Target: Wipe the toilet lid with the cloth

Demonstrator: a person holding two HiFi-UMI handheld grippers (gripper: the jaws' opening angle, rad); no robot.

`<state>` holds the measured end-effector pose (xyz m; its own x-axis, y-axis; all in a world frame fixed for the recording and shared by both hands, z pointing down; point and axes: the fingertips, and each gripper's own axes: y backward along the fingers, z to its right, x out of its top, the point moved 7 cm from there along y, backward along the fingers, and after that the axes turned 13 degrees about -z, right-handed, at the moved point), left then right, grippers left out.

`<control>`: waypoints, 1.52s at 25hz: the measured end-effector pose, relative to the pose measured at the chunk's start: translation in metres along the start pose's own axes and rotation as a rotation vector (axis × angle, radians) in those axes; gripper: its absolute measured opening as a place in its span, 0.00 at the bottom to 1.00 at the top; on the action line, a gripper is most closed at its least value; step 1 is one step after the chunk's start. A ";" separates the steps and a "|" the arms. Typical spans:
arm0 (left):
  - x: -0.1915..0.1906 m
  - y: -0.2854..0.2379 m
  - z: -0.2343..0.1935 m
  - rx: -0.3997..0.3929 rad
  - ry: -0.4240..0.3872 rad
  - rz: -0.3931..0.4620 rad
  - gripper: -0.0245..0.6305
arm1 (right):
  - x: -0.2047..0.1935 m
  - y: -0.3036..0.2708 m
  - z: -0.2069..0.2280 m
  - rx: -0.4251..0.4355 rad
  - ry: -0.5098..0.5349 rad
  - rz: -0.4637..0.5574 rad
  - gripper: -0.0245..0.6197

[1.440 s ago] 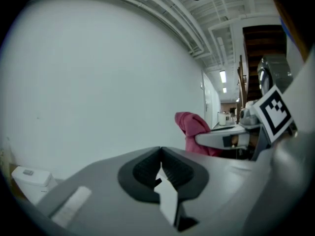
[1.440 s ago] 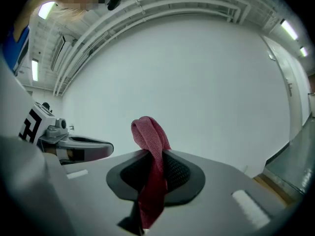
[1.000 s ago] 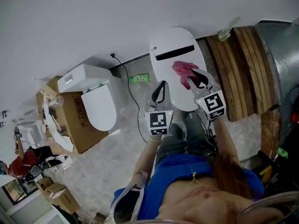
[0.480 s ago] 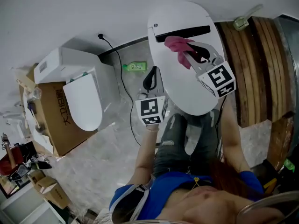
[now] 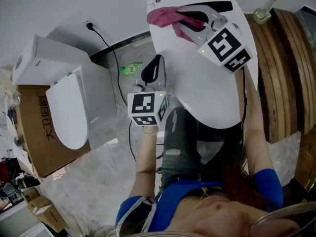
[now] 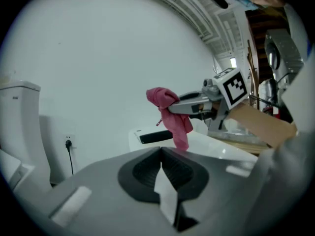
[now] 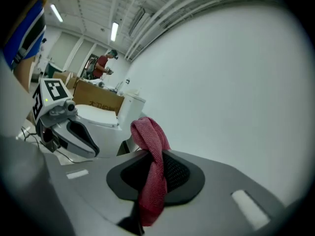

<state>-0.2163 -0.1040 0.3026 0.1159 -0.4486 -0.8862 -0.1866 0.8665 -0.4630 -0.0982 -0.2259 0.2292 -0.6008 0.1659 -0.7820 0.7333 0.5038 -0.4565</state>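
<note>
Overhead, white wall point(image 5: 59, 4) and mottled floor point(image 5: 98, 172) seen, pink cloth point(image 5: 160, 17) clamped in the right gripper point(image 5: 183, 25) at the toilet lid point(image 5: 207, 93)'s far end, left gripper point(image 5: 155, 63) pressed together, empty, beside the lid.

The toilet lid point(image 5: 207, 88) is lying bare across its wide middle and near end, giving free passage there. At its far end the right gripper point(image 5: 178, 22) is pinching the cloth point(image 5: 160, 16), close to the wall point(image 5: 74, 14). The left gripper point(image 5: 156, 63), jaws together, is hanging just beside the lid's left edge. Wooden planks point(image 5: 281, 68) are crowding the right side. A cable point(image 5: 120, 83), a green bottle point(image 5: 129, 69) and a second toilet point(image 5: 66, 107) are occupying the floor point(image 5: 98, 167) to the left.
</note>
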 end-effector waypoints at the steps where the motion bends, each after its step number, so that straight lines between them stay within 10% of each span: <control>1: -0.008 0.003 -0.002 0.009 -0.007 0.014 0.04 | 0.000 -0.004 -0.008 -0.018 0.041 0.001 0.13; 17: -0.044 0.012 0.001 0.033 -0.072 0.044 0.04 | -0.005 -0.070 -0.055 -0.138 0.581 -0.295 0.13; 38: -0.061 -0.006 0.059 -0.160 -0.039 0.037 0.04 | -0.045 -0.095 -0.057 -0.041 0.605 -0.413 0.13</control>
<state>-0.1647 -0.0688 0.3604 0.1432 -0.4059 -0.9026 -0.3441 0.8347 -0.4300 -0.1587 -0.2328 0.3314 -0.9050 0.3885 -0.1730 0.4035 0.6556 -0.6383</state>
